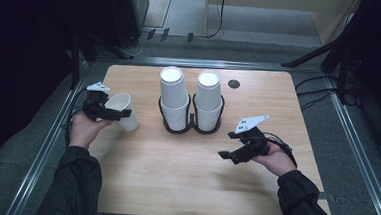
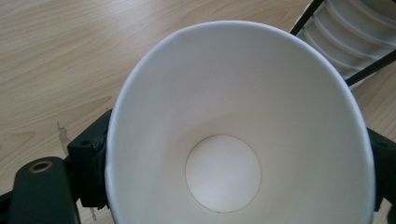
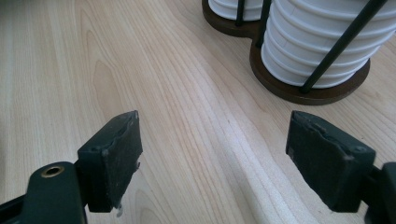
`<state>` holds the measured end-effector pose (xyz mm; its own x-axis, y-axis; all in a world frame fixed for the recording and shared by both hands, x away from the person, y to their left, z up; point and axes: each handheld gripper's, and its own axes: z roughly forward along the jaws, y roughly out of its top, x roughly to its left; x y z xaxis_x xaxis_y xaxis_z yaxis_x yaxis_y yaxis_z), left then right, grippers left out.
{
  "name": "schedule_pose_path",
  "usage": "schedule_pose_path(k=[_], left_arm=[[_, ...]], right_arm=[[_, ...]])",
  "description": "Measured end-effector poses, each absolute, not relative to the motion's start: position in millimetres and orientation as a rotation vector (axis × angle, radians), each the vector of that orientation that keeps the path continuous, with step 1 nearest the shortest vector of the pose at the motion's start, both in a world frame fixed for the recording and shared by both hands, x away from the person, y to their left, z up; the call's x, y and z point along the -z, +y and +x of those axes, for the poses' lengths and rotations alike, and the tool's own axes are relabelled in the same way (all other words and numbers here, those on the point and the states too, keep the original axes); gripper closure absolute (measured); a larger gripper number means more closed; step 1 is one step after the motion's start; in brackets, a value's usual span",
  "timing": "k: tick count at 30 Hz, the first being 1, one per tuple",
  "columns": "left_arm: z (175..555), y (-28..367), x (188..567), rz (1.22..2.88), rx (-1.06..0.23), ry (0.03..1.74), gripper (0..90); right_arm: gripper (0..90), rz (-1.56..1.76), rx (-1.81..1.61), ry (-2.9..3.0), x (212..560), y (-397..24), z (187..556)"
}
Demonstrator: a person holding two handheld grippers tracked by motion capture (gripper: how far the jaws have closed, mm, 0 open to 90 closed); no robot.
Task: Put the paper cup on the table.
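So the thing to look at here is a plain white paper cup (image 1: pixel 123 111), no print on it, tapered, with a rolled rim. In the left gripper view we're looking straight down into the cup (image 2: pixel 233 135): clean white inside, round flat bottom, nothing in it. It's over the left part of the wooden table (image 1: pixel 173 186), tipped with its mouth up and to the left. We can't tell if its base is touching the wood.

The left gripper (image 1: pixel 109 111) has it pinched, one black jaw on either side of the cup wall, and the mouth looks a bit squashed into an oval from the squeeze.

Just to the right of the cup, near the middle of the table, we've got a dark two-ring cup holder (image 1: pixel 191 125) with thin black wire uprights. Each ring has a stack of the same white cups sitting upside down, the left stack (image 1: pixel 173 94) and the right stack (image 1: pixel 208 96) side by side.

The right gripper (image 1: pixel 233 152) is off to the right of the holder, low over bare wood, jaws spread wide with nothing between them. Its own view has the holder base (image 3: pixel 299 91) up ahead.
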<state>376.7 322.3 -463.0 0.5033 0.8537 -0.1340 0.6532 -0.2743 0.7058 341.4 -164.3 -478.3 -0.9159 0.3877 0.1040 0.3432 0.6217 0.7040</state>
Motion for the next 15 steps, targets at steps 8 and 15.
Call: schedule_pose_path(k=[8,15], left_arm=[[378,318,473,2.059,-0.408,1.239,10.8],[379,314,477,2.079,-0.427,1.226,9.8]], right_arm=[[18.9,0.625,-1.181,2.778,479,-164,341],[18.9,0.621,-1.178,2.781,479,-164,341]])
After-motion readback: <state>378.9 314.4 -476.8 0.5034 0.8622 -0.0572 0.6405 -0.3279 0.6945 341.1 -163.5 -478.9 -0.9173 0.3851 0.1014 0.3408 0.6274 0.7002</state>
